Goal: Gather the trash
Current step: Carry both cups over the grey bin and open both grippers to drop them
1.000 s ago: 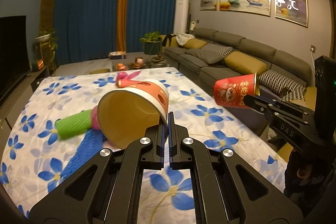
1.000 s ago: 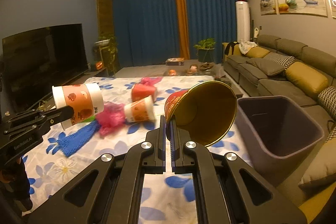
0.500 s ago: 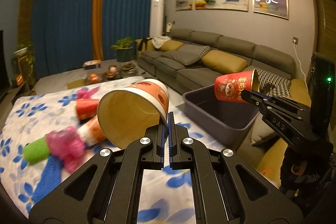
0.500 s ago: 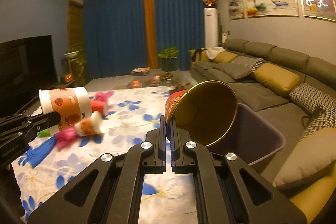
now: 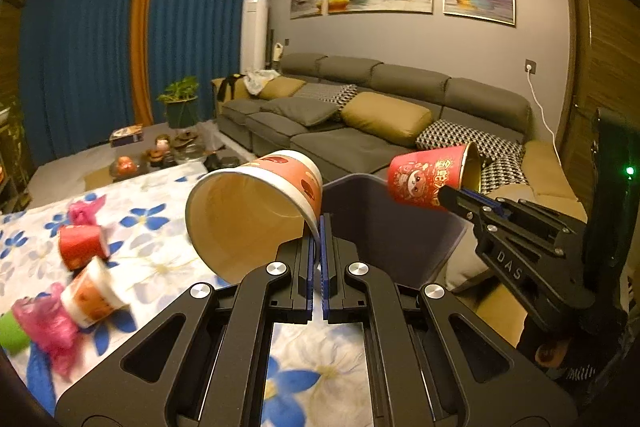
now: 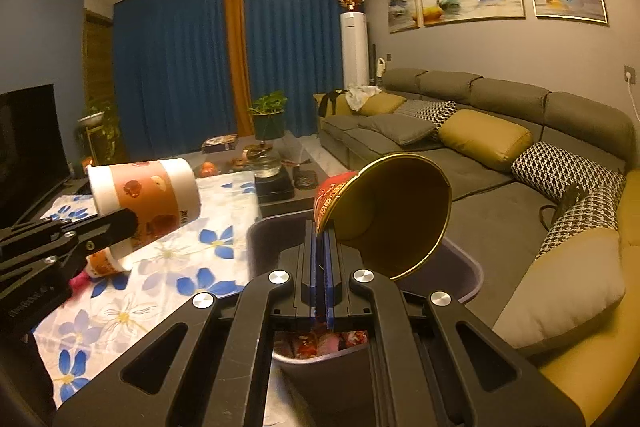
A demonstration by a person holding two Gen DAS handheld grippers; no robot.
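Observation:
My left gripper (image 5: 319, 227) is shut on the rim of an orange and white paper cup (image 5: 256, 211), held tilted above the table edge next to the grey trash bin (image 5: 400, 231). The cup also shows in the right wrist view (image 6: 148, 199). My right gripper (image 6: 320, 239) is shut on the rim of a red paper cup with a gold inside (image 6: 392, 219), held over the bin (image 6: 468, 263). The red cup shows in the left wrist view (image 5: 432, 181). Trash lies in the bin's bottom (image 6: 320, 341).
On the flowered tablecloth (image 5: 160, 195) lie a red cup (image 5: 82, 241), an orange and white cup (image 5: 94, 293), pink plastic bags (image 5: 48, 327) and a green thing (image 5: 10, 331). A grey sofa (image 5: 360, 115) stands behind the bin. A low table with clutter (image 6: 260, 163) lies beyond.
Both grippers have swung right with their cups, away from the table's middle. The bin has come in under and ahead of them. The trash on the cloth has slid to the left of view.

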